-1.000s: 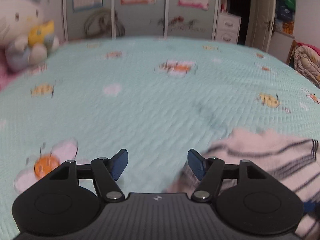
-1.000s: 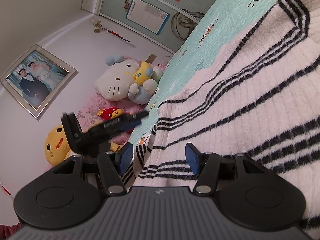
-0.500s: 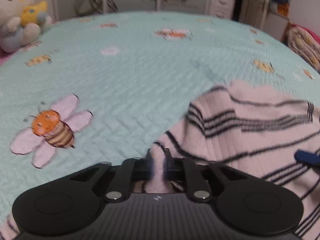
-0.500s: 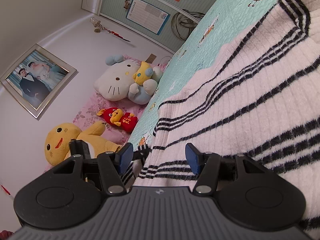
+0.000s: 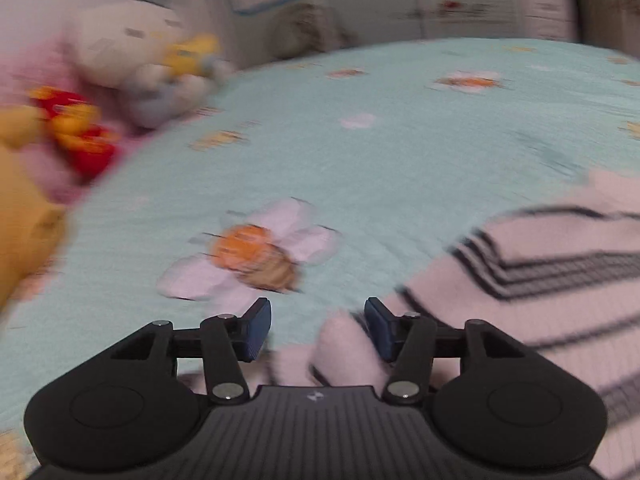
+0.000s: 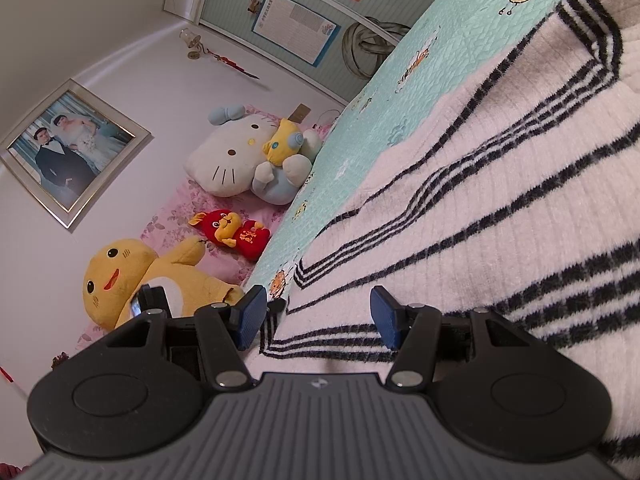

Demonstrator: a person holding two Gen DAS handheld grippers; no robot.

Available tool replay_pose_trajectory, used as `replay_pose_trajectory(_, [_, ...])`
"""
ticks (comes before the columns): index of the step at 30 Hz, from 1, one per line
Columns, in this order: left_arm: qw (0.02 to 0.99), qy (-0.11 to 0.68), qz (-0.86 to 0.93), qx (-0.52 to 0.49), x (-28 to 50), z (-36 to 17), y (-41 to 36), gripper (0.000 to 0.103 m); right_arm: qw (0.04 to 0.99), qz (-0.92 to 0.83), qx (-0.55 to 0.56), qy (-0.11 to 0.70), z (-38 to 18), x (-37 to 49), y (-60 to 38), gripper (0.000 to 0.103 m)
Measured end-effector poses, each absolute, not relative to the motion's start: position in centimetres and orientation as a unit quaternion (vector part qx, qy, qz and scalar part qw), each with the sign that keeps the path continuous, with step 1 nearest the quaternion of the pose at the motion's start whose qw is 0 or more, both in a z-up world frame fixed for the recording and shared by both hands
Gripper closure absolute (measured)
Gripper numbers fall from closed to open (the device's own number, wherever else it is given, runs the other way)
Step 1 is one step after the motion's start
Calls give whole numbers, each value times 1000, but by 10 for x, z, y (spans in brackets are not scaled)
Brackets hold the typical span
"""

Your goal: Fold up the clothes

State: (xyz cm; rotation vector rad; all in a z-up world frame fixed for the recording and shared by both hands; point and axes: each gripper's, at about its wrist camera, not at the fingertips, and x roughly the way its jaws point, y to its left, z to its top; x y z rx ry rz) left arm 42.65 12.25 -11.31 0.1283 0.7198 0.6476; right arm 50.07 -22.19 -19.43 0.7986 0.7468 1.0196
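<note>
A white fluffy sweater with black stripes [image 5: 560, 248] lies flat on the mint bedspread [image 5: 400, 152], filling the right side of the left wrist view. My left gripper [image 5: 318, 328] is at the sweater's near-left corner. Its jaws are opening, and a bump of the sweater's edge lies loose between them, close to the right finger [image 5: 378, 330]. In the right wrist view the sweater [image 6: 500, 200] spreads across the right half. My right gripper [image 6: 318, 316] stands open over its striped hem, with the hem between the fingers but not pinched.
Plush toys crowd the head of the bed: a white cat plush [image 6: 232, 160], a red one [image 6: 232, 232] and a big yellow one [image 6: 132, 276] on a pink sheet. A framed photo [image 6: 68, 152] hangs on the wall. Bare bedspread [image 6: 400, 80] stretches beyond the sweater towards the wardrobe doors [image 6: 300, 16].
The left gripper was open, shut on the sweater's edge half a second ago, and now has its jaws apart again. Its view has swung left towards the plush toys. The right gripper has kept still.
</note>
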Motion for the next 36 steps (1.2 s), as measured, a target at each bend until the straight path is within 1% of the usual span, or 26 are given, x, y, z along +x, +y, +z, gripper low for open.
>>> replay_pose_trajectory(1, [875, 326, 351, 66, 425, -104, 112, 49, 733, 464, 363, 340, -194, 501, -222, 45])
replay_pose_trajectory(2, [868, 306, 385, 67, 424, -95, 102, 49, 733, 464, 364, 340, -195, 501, -222, 45])
replay_pose_trajectory(5, [922, 248, 295, -29, 424, -68, 67, 42, 734, 463, 364, 339, -194, 500, -223, 45])
replay_pose_trajectory(6, [931, 251, 258, -57, 435, -68, 54, 40, 733, 463, 365, 339, -194, 500, -222, 45])
replay_pose_trajectory(9, [937, 256, 193, -137, 469, -84, 25, 38, 725, 465, 378, 338, -196, 500, -225, 45])
replay_pose_trajectory(12, [913, 247, 245, -214, 478, -116, 20, 38, 712, 466, 403, 338, -199, 503, -232, 45])
replay_pose_trajectory(14, [909, 223, 266, -231, 467, -133, 19, 40, 717, 458, 408, 331, -197, 504, -236, 45])
replay_pose_trajectory(15, [907, 210, 276, -239, 461, -140, 19, 38, 723, 452, 408, 327, -196, 503, -237, 45])
replay_pose_trajectory(17, [909, 190, 272, -251, 452, -138, 23, 31, 742, 439, 395, 318, -190, 502, -240, 45])
replay_pose_trajectory(20, [910, 168, 252, -283, 447, -144, 32, 30, 777, 435, 321, 323, -173, 497, -233, 45])
replay_pose_trajectory(22, [910, 155, 243, -299, 444, -147, 34, 30, 797, 432, 252, 339, -163, 494, -224, 47])
replay_pose_trajectory(23, [909, 154, 242, -301, 445, -147, 33, 30, 802, 429, 221, 351, -161, 494, -220, 55])
replay_pose_trajectory(24, [909, 154, 240, -303, 446, -147, 33, 30, 806, 423, 204, 361, -161, 496, -219, 69])
replay_pose_trajectory(25, [910, 156, 239, -299, 448, -146, 31, 29, 804, 414, 210, 371, -163, 504, -222, 76])
replay_pose_trajectory(26, [911, 158, 238, -297, 448, -147, 29, 28, 803, 404, 216, 382, -164, 512, -226, 92])
replay_pose_trajectory(27, [912, 160, 237, -295, 449, -147, 28, 27, 802, 394, 221, 391, -166, 523, -231, 103])
replay_pose_trajectory(30, [912, 163, 234, -296, 449, -148, 28, 26, 829, 338, 215, 391, -166, 554, -253, 103])
replay_pose_trajectory(31, [912, 164, 232, -295, 449, -149, 29, 24, 837, 322, 218, 385, -159, 560, -261, 103])
replay_pose_trajectory(34, [913, 166, 230, -294, 451, -150, 30, 22, 867, 303, 194, 345, -130, 570, -278, 93])
replay_pose_trajectory(35, [913, 167, 229, -293, 451, -150, 29, 21, 876, 303, 180, 330, -119, 574, -279, 83])
replay_pose_trajectory(36, [913, 168, 228, -293, 451, -150, 30, 20, 883, 303, 166, 319, -111, 579, -277, 67])
